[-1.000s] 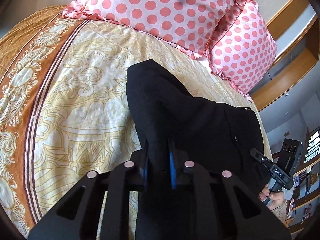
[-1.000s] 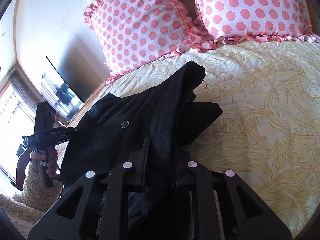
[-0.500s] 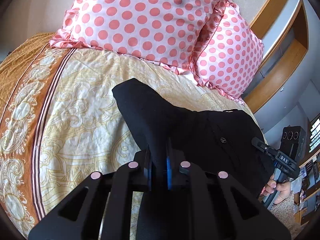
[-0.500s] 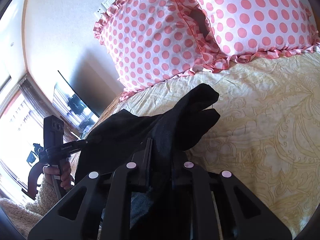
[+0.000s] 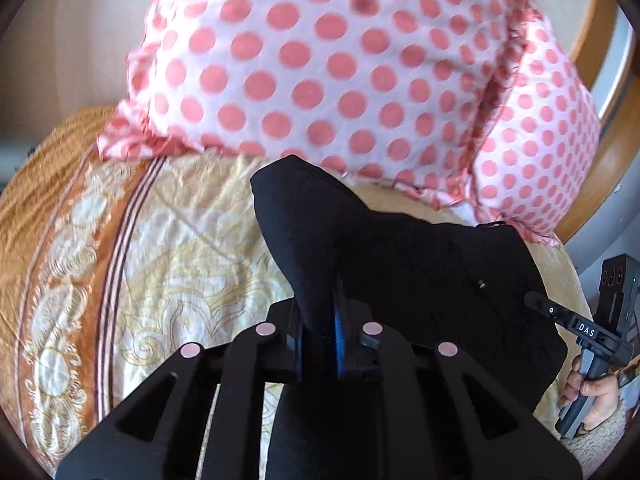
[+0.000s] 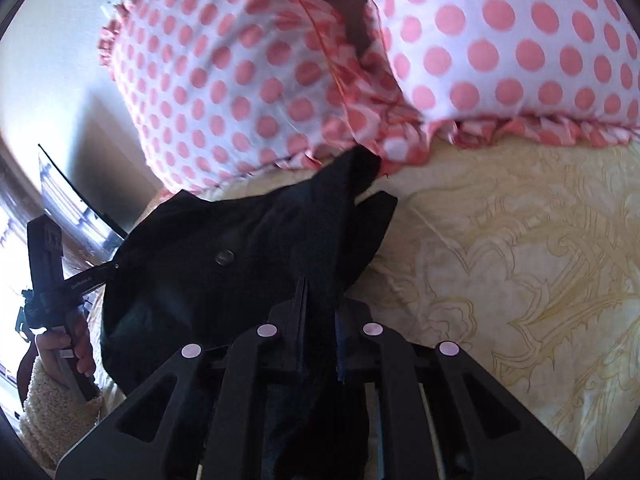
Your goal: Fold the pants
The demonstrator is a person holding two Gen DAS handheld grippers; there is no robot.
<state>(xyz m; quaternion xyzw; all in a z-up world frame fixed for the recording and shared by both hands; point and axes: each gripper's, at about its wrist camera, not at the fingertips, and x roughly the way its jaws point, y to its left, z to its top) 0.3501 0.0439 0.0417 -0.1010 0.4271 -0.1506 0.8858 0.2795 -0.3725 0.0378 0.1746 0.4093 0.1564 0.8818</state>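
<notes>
Both the left hand-held gripper [image 5: 318, 332] and right hand-held gripper [image 6: 320, 320] are clamped on the pants [image 5: 420, 264], which stretch ahead over the bed [image 5: 180, 240] toward the pillows [image 5: 340, 60].

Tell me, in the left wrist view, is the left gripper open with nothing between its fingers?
No, the left gripper is shut on a fold of the black pants, which rises between its fingers above the bedspread.
</notes>
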